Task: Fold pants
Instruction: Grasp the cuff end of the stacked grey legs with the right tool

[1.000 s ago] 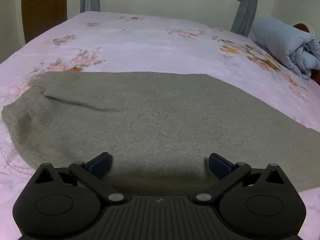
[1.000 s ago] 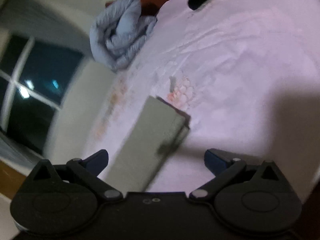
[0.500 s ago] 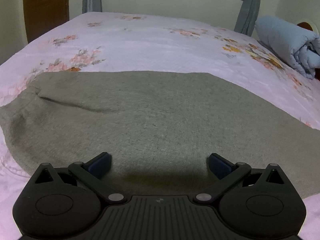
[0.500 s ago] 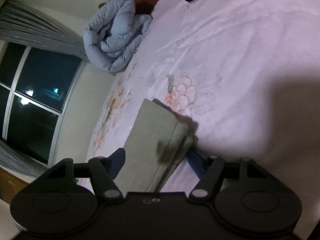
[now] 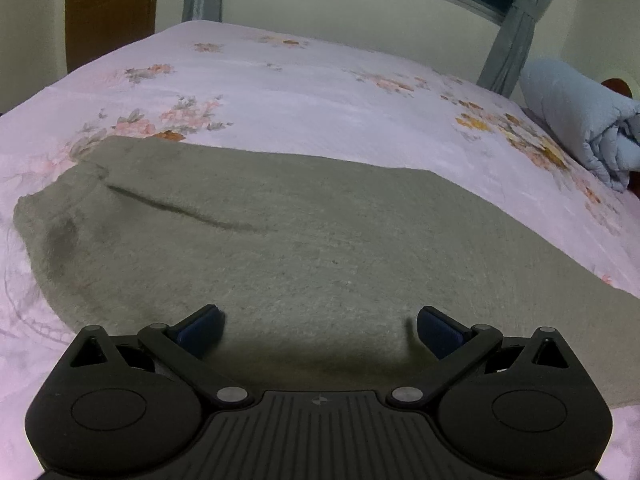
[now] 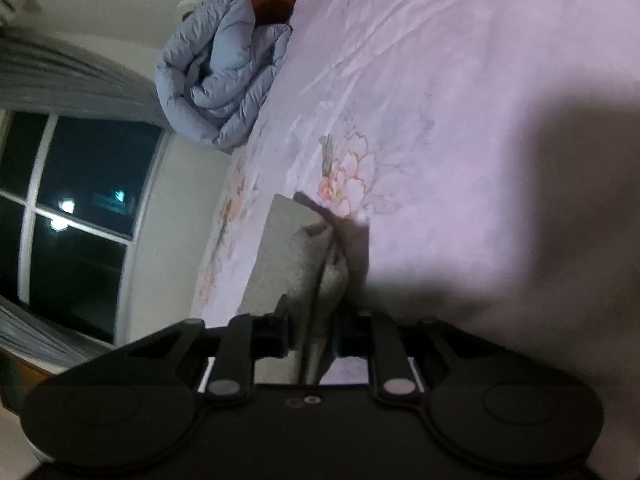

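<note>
At the bottom of the right wrist view, the right gripper (image 6: 310, 334) has its jaws drawn narrow on the cuff end of the pants (image 6: 298, 256); a ridge of grey-green cloth is bunched between the 2 pads and runs up toward the middle of the frame, where the leg's end corner lies on the bed (image 6: 460, 92). Beyond it, in the upper left of that frame, sits a rolled blue duvet (image 6: 218, 84), with a dark window (image 6: 76, 200) at the left edge.

At the bottom of the left wrist view, the left gripper (image 5: 318, 330) hovers with its jaws wide over the near edge of the pants (image 5: 304, 240), gripping nothing. The garment lies flat across the middle of that frame, the waist end bunched at the left with 1 dark crease slanting through it. Past it the floral sheet stretches to the top of the frame, and a curtain (image 5: 514, 28) hangs at the upper right.

The step in hand looks like the lengthwise fold: the cuff is pinched, the fold itself not yet made. The next move probably calls for the left jaws to close on the cloth edge beneath them, or pin it, while the right carries the cuff toward the waist without dragging the lower layer askew.
</note>
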